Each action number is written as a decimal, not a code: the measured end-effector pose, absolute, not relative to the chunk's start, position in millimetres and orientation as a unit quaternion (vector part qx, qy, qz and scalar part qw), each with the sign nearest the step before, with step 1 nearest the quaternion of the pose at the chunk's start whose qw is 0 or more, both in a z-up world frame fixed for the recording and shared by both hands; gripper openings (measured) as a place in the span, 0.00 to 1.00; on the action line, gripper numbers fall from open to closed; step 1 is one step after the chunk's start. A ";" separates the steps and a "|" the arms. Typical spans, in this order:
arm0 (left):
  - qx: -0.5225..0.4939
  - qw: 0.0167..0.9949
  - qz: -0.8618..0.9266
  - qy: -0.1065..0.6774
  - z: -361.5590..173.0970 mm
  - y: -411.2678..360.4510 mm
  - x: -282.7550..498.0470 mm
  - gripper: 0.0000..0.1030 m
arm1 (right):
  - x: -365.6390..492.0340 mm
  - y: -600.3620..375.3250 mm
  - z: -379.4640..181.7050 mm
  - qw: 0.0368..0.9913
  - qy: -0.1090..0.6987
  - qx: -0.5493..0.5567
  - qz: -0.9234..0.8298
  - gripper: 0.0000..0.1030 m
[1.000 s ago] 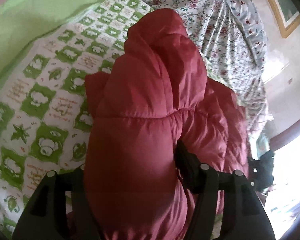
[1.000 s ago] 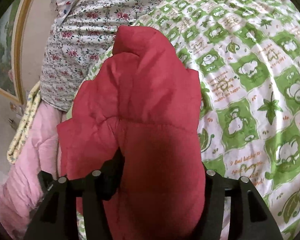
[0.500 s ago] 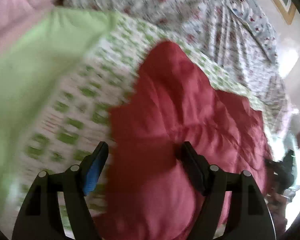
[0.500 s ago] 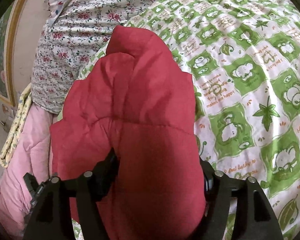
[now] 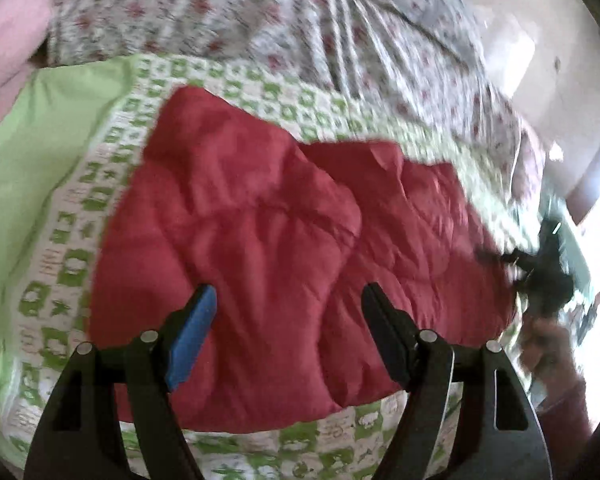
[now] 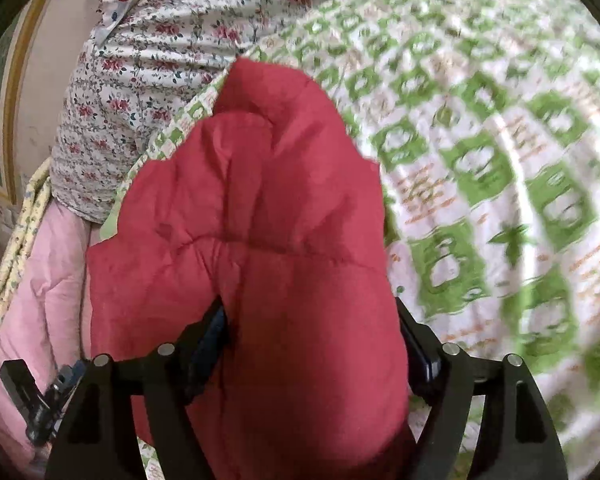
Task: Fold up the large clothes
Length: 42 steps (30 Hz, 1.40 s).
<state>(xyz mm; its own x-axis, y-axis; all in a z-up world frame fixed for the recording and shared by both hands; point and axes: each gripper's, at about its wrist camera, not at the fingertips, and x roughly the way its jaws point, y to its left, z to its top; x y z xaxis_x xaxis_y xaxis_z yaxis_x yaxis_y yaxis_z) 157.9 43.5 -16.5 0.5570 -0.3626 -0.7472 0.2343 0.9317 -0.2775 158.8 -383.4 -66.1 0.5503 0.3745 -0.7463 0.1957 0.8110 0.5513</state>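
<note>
A red quilted puffer jacket [image 5: 268,232] lies folded on the green-and-white checked bedspread [image 5: 72,264]. My left gripper [image 5: 289,292] hovers above the jacket's near part, open, its blue pad bare and nothing between the fingers. In the right wrist view, a thick fold of the same jacket [image 6: 284,208] bulges up between the fingers of my right gripper [image 6: 309,308]. Its jaws are opening, and the puffy cloth still fills the gap. The right gripper [image 5: 544,268] also shows as a black shape at the jacket's far right end, with a hand [image 5: 548,356] behind it.
A floral sheet [image 5: 340,32] is heaped along the far side of the bed. A pink quilt [image 6: 40,280] and a yellow-edged cloth [image 6: 16,248] lie at the bed's edge. A plain green sheet [image 5: 28,168] lies left of the jacket. A framed picture [image 6: 4,112] hangs on the wall.
My left gripper let go of the jacket, opened, and rose back from it; the fold it held dropped flat. My right gripper stayed in place, its jaws spreading around the red fold.
</note>
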 end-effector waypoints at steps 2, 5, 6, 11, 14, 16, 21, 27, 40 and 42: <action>-0.060 0.875 -0.169 0.449 -25.5 32.5 160.6 0.73 | 150.2 -385.3 -44.3 0.844 0.456 0.280 0.035 0.77; -0.039 0.876 -0.154 0.455 -36.6 24.8 163.3 0.73 | 132.4 -378.6 -4.9 0.880 0.414 0.233 0.014 0.77; -0.036 0.876 -0.152 0.456 -38.1 23.9 163.2 0.73 | 127.4 -370.7 6.3 0.890 0.402 0.214 0.017 0.77; -0.039 0.875 -0.145 0.460 -43.7 24.5 171.5 0.73 | 124.0 -301.4 25.6 0.906 0.390 0.137 0.089 0.77; -0.037 0.873 -0.141 0.466 -47.8 24.3 178.9 0.73 | 138.6 -258.2 11.9 0.899 0.410 0.092 0.119 0.77; -0.032 0.873 -0.138 0.467 -49.5 23.0 180.9 0.74 | 151.1 -239.0 -3.7 0.896 0.426 0.061 0.109 0.77; -0.026 0.874 -0.130 0.468 -54.7 20.4 193.1 0.74 | 186.9 -242.1 -44.5 0.880 0.465 0.066 0.073 0.77; -0.020 0.871 -0.122 0.475 -59.7 15.2 218.4 0.80 | 213.7 -262.0 -55.1 0.878 0.469 0.084 0.044 0.77; -0.011 0.872 -0.104 0.478 -68.0 9.8 233.7 0.82 | 233.3 -270.5 -62.6 0.878 0.466 0.106 0.031 0.77; -0.010 0.871 -0.102 0.480 -68.5 9.0 235.0 0.82 | 235.0 -271.6 -63.4 0.878 0.466 0.107 0.031 0.77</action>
<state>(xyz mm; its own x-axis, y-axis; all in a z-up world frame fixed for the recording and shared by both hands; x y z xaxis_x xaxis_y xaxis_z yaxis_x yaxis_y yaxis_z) 235.0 9.0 -68.5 0.5192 -0.1878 -0.8338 0.1693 0.9788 -0.1150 235.0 -271.6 -63.4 0.5646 0.1547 -0.8107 0.0446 0.9751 0.2171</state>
